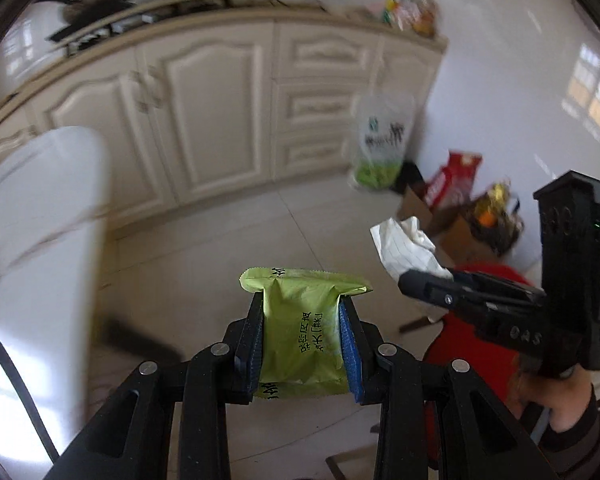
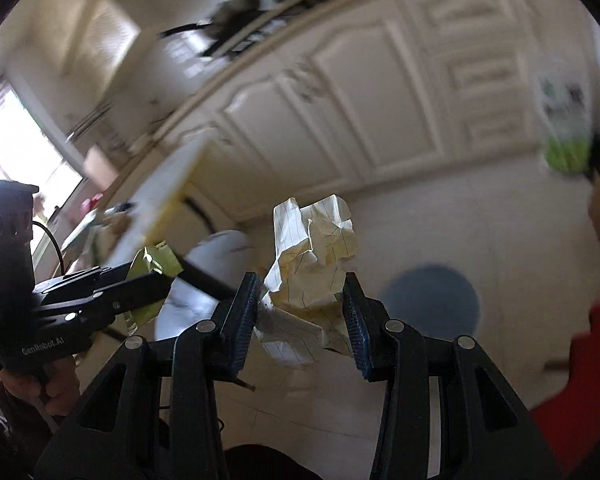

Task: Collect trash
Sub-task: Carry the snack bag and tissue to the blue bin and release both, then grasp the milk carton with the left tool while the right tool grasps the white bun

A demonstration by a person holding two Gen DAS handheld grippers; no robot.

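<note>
My left gripper (image 1: 302,312) is shut on a green snack wrapper (image 1: 302,328) with black print, held above the tiled floor. In the same view my right gripper (image 1: 408,278) comes in from the right, carrying a crumpled sheet of lined paper (image 1: 404,246). The right wrist view shows that gripper (image 2: 300,290) shut on the crumpled lined paper (image 2: 314,264). To its left there is the left gripper (image 2: 162,276) with the green wrapper (image 2: 154,266) between its fingers. A red object (image 1: 472,320) lies below the right gripper; what it is I cannot tell.
Cream cabinets (image 1: 220,112) run along the back, with clutter on the countertop. A white and green plastic bag (image 1: 382,144) hangs at the cabinet's end. Cardboard boxes and red packaging (image 1: 452,184) stand in the corner. A white rounded object (image 1: 40,216) blurs at left. A hand (image 1: 556,396) grips the right tool.
</note>
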